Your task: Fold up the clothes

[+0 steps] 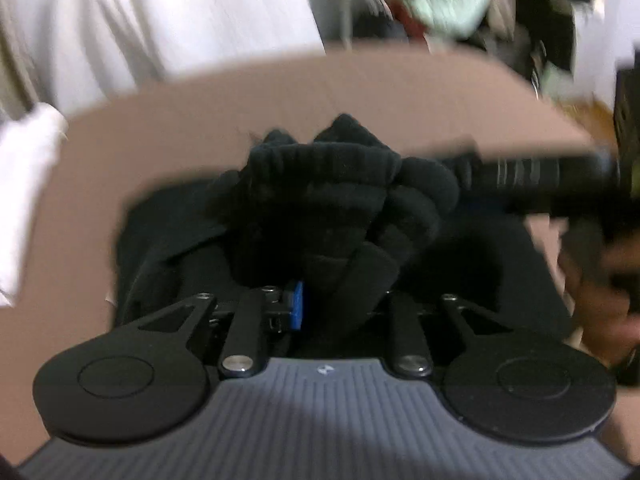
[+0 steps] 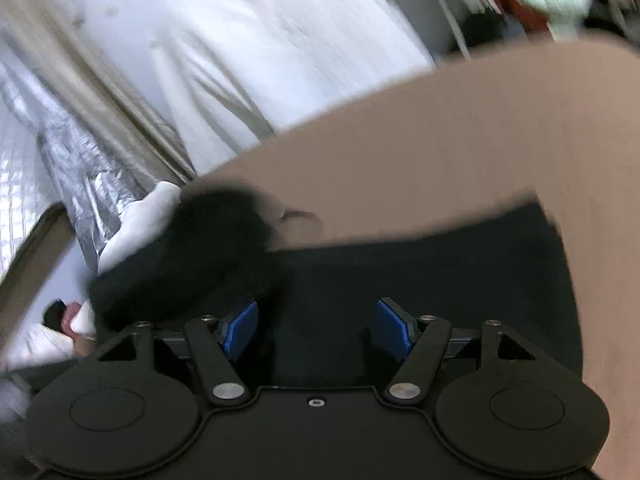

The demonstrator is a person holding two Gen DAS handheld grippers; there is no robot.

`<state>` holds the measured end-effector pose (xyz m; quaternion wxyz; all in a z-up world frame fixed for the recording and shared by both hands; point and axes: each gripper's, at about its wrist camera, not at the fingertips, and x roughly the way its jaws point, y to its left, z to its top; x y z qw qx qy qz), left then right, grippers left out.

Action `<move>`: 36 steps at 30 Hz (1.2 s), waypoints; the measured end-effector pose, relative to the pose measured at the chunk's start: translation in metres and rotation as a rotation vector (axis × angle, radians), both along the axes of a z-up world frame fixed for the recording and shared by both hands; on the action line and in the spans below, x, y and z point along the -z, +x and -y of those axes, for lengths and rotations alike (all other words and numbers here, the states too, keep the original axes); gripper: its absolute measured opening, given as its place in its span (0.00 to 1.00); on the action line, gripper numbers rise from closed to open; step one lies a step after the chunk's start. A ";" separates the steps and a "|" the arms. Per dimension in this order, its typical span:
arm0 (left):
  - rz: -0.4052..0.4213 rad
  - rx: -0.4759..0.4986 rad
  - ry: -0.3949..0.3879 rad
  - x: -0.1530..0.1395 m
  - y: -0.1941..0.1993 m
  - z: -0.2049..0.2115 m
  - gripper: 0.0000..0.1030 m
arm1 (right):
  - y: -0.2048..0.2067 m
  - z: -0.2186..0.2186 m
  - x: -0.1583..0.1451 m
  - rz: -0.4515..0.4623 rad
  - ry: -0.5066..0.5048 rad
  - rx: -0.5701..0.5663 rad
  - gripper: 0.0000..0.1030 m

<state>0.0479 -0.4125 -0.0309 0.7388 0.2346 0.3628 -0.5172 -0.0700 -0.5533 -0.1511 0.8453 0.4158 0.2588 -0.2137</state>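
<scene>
Left wrist view: a black ribbed knit garment was seen bunched between the jaws of the left gripper, gathered above the tan table, probably for carrying; blur left it unclear whether the pads were pressing.

Right wrist view: the right gripper was held spread and empty over flat black cloth, likely readied for a hem.

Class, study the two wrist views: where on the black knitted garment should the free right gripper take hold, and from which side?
Probably the ribbed cuff of the black knitted garment. It stands up as a firm, bunched ridge on the tan table, so open jaws can straddle it from above. The right gripper is open and holds nothing; the left gripper has the near end between its fingers.
</scene>
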 end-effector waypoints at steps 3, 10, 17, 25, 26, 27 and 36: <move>-0.065 0.031 -0.062 -0.014 0.009 -0.026 0.43 | -0.019 0.009 0.021 0.100 0.191 -0.010 0.70; -0.327 -0.170 -0.393 -0.052 0.102 -0.112 0.71 | -0.029 0.011 0.027 0.198 0.326 -0.011 0.72; -0.394 -0.297 -0.195 0.015 0.137 -0.101 0.82 | 0.008 -0.017 0.024 0.140 0.310 -0.158 0.91; -0.317 -0.195 0.085 0.052 0.100 -0.073 0.85 | 0.010 -0.040 -0.005 -0.045 -0.035 -0.093 0.93; -0.338 -0.204 0.072 0.050 0.102 -0.075 0.85 | 0.007 -0.044 -0.010 -0.032 -0.069 -0.079 0.93; -0.353 -0.209 0.055 0.049 0.104 -0.078 0.85 | 0.005 -0.045 -0.017 -0.003 -0.100 -0.073 0.93; -0.589 -0.300 -0.347 0.006 0.159 -0.139 0.80 | 0.048 -0.104 -0.042 0.040 -0.393 -0.435 0.88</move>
